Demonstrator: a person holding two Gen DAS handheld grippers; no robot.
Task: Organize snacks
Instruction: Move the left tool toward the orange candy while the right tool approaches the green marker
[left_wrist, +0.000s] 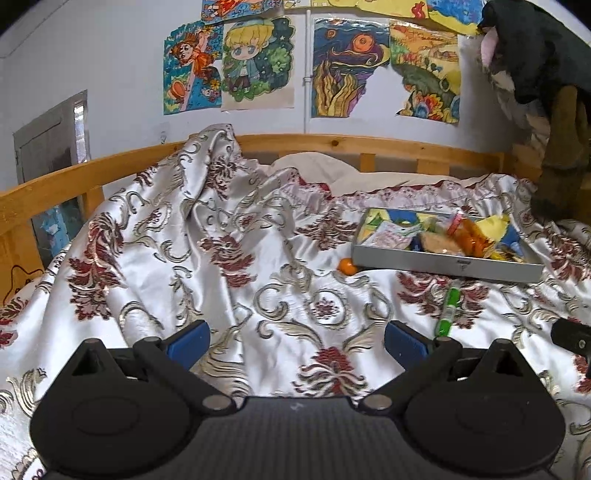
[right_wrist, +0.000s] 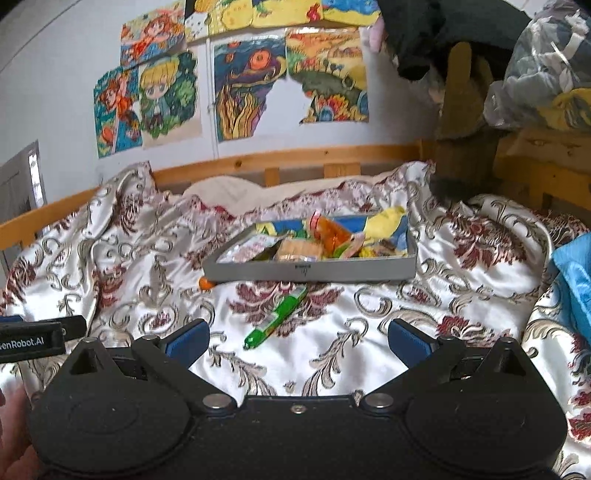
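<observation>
Step in hand, by judgement: gathering the last loose snacks into the grey tray (right_wrist: 310, 271); tray already well filled, two items outside it.

Left gripper (left_wrist: 297, 341): jaws spread wide, nothing between them, held above bare bedspread (left_wrist: 147, 258), well left of the tray (left_wrist: 443, 263).

Right gripper (right_wrist: 298, 341): jaws likewise spread and empty, aimed toward the green stick packet (right_wrist: 275, 317), lying just ahead of the blue fingertips (right_wrist: 186, 339) and between them and the tray's front wall.

Loose items, counted: one green stick packet (left_wrist: 447, 308), diagonal on the cloth, near the tray but apart from it; one small orange fruit (right_wrist: 207, 283), tucked against the tray's front left corner, also seen from the left wrist (left_wrist: 347, 266).

Tray contents: one orange packet (right_wrist: 330, 230), one pale biscuit pack (right_wrist: 297, 249), one silvery pink-printed sachet (left_wrist: 391, 236), yellow wrapping at the far right; further pieces overlapped and blurred, full count not possible.

Trays: one. Grippers: two, the tip of each visible at the edge of the other's view.

Next move, by judgement: advance and lower the right gripper, jaws set across the packet's narrow width, closing gently because of the slippery, creased satin beneath; then lift over the front wall. Fruit best approached from the left.
</observation>
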